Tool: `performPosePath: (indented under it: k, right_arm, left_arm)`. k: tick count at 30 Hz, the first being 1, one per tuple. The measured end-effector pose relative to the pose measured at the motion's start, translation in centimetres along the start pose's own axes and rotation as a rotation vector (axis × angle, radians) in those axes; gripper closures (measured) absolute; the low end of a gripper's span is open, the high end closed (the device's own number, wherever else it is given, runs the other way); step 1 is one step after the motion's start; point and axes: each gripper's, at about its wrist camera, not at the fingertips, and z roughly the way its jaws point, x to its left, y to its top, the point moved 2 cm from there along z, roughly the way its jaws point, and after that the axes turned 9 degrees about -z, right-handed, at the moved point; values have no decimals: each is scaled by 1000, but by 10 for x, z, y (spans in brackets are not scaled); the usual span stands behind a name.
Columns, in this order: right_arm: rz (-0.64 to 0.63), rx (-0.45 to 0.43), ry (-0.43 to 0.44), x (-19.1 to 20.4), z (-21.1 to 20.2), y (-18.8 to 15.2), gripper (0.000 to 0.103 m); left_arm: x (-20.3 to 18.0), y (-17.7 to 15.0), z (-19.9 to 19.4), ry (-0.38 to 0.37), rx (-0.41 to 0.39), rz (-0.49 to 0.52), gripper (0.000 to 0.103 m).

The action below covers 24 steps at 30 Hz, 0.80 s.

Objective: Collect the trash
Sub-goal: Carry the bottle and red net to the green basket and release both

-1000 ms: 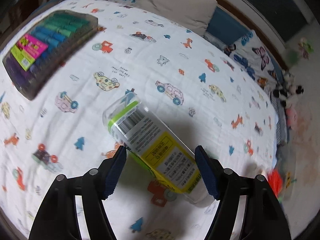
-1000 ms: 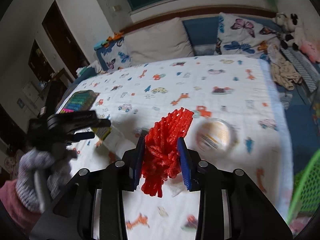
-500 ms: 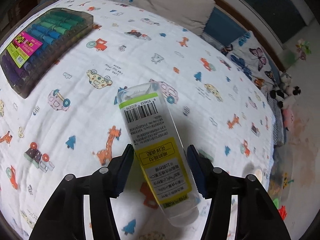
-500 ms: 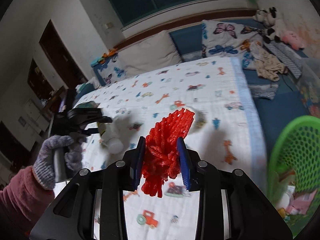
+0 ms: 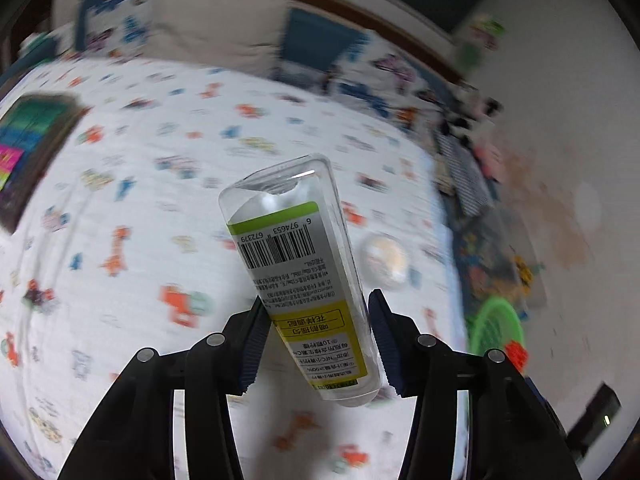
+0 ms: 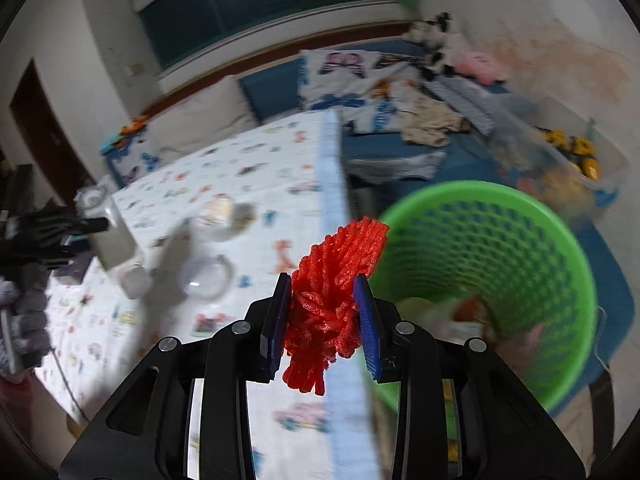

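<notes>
My left gripper (image 5: 316, 340) is shut on a clear plastic bottle (image 5: 298, 256) with a green and yellow label, held up above the bed. It also shows in the right wrist view (image 6: 108, 228), at the far left. My right gripper (image 6: 322, 320) is shut on a red foam net (image 6: 336, 284), held near the rim of a green mesh basket (image 6: 520, 240) beside the bed. The basket holds some trash. It shows small in the left wrist view (image 5: 494, 324).
A white cartoon-print sheet (image 5: 160, 200) covers the bed. A round clear lid (image 5: 386, 258) and clear containers (image 6: 208, 280) lie on it. A marker case (image 5: 28, 152) lies at far left. Pillows (image 6: 340, 76), clothes and toys lie beyond.
My left gripper has closed on the bottle, lifted it off the sheet and swung right. My right gripper has carried the red net right, from over the bed to the basket's rim.
</notes>
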Motion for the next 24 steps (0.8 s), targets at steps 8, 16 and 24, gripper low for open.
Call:
performPosePath:
  k: [8, 16, 24]
  right_arm:
    - [49, 35, -135, -51, -5, -24, 70]
    - [124, 62, -203, -89, -4, -40, 60]
    - [149, 31, -226, -106, -23, -45, 46]
  left_arm:
    - [-103, -40, 5, -123, 31, 200, 55]
    - [-194, -81, 33, -217, 77, 375, 55]
    - [-243, -113, 70, -232, 125, 497, 55]
